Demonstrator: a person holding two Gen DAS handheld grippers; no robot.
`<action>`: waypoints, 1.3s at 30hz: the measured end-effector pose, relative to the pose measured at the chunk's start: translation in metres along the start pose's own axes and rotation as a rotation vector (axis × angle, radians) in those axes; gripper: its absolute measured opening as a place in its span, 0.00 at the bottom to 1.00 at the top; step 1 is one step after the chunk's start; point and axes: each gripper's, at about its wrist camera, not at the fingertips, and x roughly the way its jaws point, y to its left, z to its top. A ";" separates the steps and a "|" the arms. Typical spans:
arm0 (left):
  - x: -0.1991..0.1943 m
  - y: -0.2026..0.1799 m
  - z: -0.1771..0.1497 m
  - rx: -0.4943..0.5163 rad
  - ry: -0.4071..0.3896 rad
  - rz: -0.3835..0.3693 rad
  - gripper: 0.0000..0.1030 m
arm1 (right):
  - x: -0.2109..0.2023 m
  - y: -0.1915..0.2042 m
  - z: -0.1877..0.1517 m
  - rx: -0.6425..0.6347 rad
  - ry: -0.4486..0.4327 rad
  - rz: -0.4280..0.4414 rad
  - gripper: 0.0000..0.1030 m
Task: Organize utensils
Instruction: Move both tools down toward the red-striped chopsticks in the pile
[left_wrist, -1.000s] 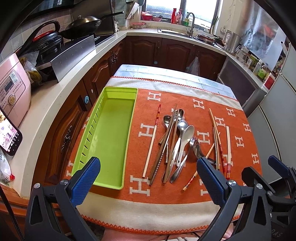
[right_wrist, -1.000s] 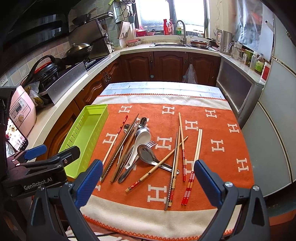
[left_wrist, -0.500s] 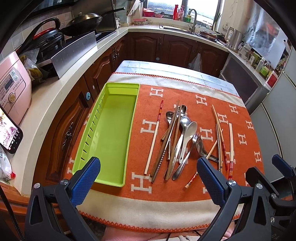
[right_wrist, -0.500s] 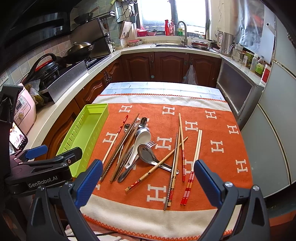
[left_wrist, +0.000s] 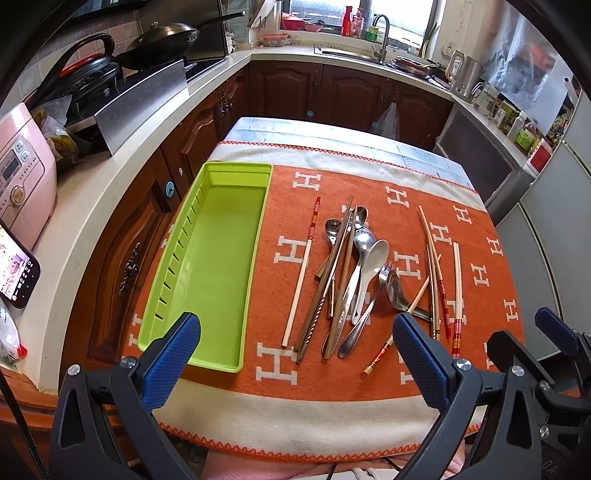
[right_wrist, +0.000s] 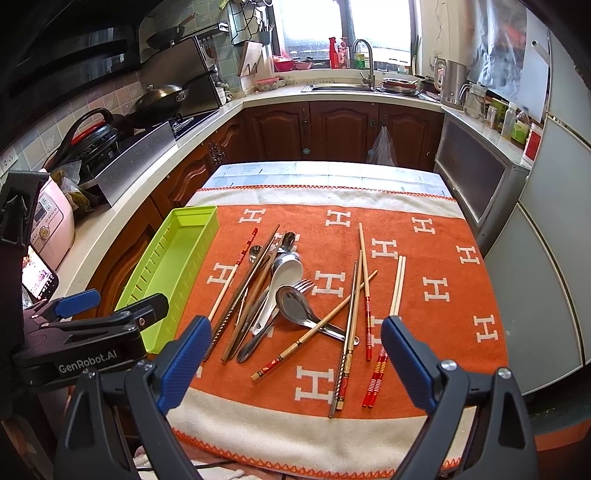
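Heap of utensils (left_wrist: 354, 280) lying loose on orange cloth (left_wrist: 480, 236), mid-table, right of green tray (left_wrist: 207, 266). Tray long and narrow, slotted along its left wall, nothing inside, set along the cloth's left edge with its near end just past the left gripper's left finger.

In the heap: white spoon (right_wrist: 282, 280) bowl-up on top of metal pieces; wide metal spoon (right_wrist: 295, 301) just right of it, handle running toward the near right; fork (right_wrist: 301, 286) tines showing between the two. Several dark chopsticks (right_wrist: 243, 295) crossing diagonally through the left part of the heap. Single pale chopstick with red banded end (left_wrist: 301, 273) lying apart, between tray and heap, touching neither. Right of the heap, more chopsticks crossed over one another; one pale pair (right_wrist: 397, 286) lying parallel and farthest right, red banded ends toward the near edge.

Left gripper (left_wrist: 295, 354) held above the near edge of the cloth, jaws spread wide, nothing between the blue pads (left_wrist: 173, 354). Right gripper (right_wrist: 295, 358) likewise over the near edge, jaws wide apart, nothing gripped. Neither touching any utensil. Left gripper's body visible at lower left of the right wrist view, beside the tray's near end.

Around: cloth draped over a small table (right_wrist: 325, 171), cream border at near and far ends. Counter (left_wrist: 92, 192) to the left carrying pink cooker (left_wrist: 22, 184), phone (left_wrist: 16, 273) with lit screen, wok (left_wrist: 166, 35) on the stove. Sink with tap (right_wrist: 364, 61) under the far window; kettle (right_wrist: 452, 83) on the right counter.
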 end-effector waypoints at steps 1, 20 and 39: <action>0.001 0.000 0.000 -0.001 0.002 -0.002 0.99 | 0.000 -0.001 0.001 0.002 0.003 0.006 0.91; 0.023 -0.017 0.015 0.055 0.042 -0.018 0.98 | 0.015 -0.033 0.005 0.072 0.020 0.039 0.76; 0.063 -0.077 0.043 0.177 0.063 -0.196 0.94 | 0.055 -0.133 0.004 0.291 0.089 -0.008 0.54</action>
